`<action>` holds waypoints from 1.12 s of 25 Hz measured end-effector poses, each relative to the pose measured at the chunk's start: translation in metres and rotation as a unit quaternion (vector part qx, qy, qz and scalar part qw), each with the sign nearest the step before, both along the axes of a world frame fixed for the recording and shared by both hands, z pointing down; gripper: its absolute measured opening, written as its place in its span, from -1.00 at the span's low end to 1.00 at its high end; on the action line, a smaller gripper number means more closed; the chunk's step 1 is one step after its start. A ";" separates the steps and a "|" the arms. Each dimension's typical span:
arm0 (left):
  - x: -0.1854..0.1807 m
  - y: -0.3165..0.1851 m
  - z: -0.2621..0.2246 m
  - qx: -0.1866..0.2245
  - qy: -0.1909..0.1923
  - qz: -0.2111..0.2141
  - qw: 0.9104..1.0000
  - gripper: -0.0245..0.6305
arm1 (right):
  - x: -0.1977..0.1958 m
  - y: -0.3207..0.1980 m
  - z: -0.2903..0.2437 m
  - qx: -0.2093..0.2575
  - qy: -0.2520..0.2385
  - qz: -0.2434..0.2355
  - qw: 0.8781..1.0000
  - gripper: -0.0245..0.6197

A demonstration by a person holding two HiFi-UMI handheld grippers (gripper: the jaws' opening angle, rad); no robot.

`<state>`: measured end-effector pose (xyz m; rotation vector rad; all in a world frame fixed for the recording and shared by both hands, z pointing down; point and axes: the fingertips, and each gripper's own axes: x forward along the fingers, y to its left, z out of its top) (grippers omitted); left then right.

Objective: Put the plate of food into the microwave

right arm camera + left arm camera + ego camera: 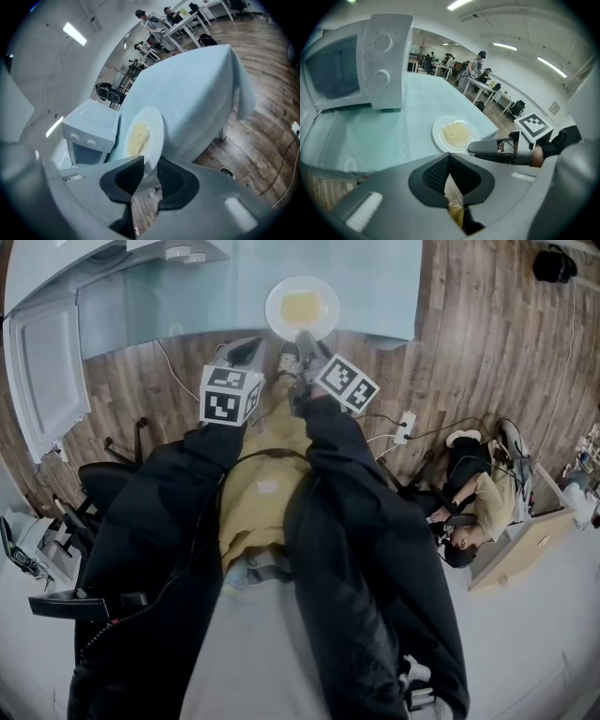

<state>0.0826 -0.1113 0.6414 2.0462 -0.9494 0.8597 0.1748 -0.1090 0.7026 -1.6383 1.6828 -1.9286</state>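
Evidently light and stiff, yet breakable and slick: a round, shallow, glossy white plate (302, 307) with a loose heap of pale yellow noodles (455, 133). Lies near the front edge of the smooth pale-blue surface (370, 136), well apart from the boxy white microwave (356, 65). Best taken at the near rim and kept level. Pinches that rim between the jaws of the right gripper (150, 165); keeps the left gripper (449, 157) nearby, jaws together on nothing.
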 end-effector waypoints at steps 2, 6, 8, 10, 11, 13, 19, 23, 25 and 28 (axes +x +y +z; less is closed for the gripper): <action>0.000 0.000 -0.003 0.002 0.001 -0.002 1.000 -0.92 | 0.002 0.001 -0.004 0.010 -0.024 0.020 0.999 -0.72; -0.012 -0.001 0.001 0.001 -0.001 -0.015 1.000 -0.93 | -0.001 -0.004 -0.014 0.048 -0.073 0.046 0.995 -0.85; -0.016 -0.002 0.002 0.001 -0.002 -0.023 1.000 -0.92 | -0.004 -0.005 -0.018 0.064 -0.096 0.055 0.992 -0.89; -0.017 -0.002 0.000 0.003 0.000 -0.027 1.000 -0.93 | -0.004 -0.004 -0.020 0.071 -0.111 0.064 0.989 -0.89; -0.017 -0.002 -0.002 0.004 0.000 -0.028 1.000 -0.93 | -0.004 -0.002 -0.021 0.072 -0.116 0.069 0.988 -0.90; -0.020 -0.002 -0.005 0.008 0.002 -0.031 1.000 -0.93 | -0.005 -0.001 -0.022 0.073 -0.122 0.073 0.987 -0.90; -0.034 -0.002 -0.007 0.011 0.006 -0.047 0.999 -0.93 | -0.018 -0.004 -0.029 0.080 -0.136 0.059 0.986 -0.90; -0.044 0.002 -0.008 0.012 0.009 -0.062 0.998 -0.92 | -0.032 -0.005 -0.034 0.087 -0.141 0.036 0.986 -0.90; -0.054 0.004 -0.008 0.013 0.010 -0.071 0.997 -0.93 | -0.042 -0.003 -0.033 0.078 -0.139 0.026 0.987 -0.90; -0.073 0.007 -0.007 0.012 0.008 -0.089 0.996 -0.93 | -0.062 -0.003 -0.033 0.078 -0.147 0.006 0.986 -0.89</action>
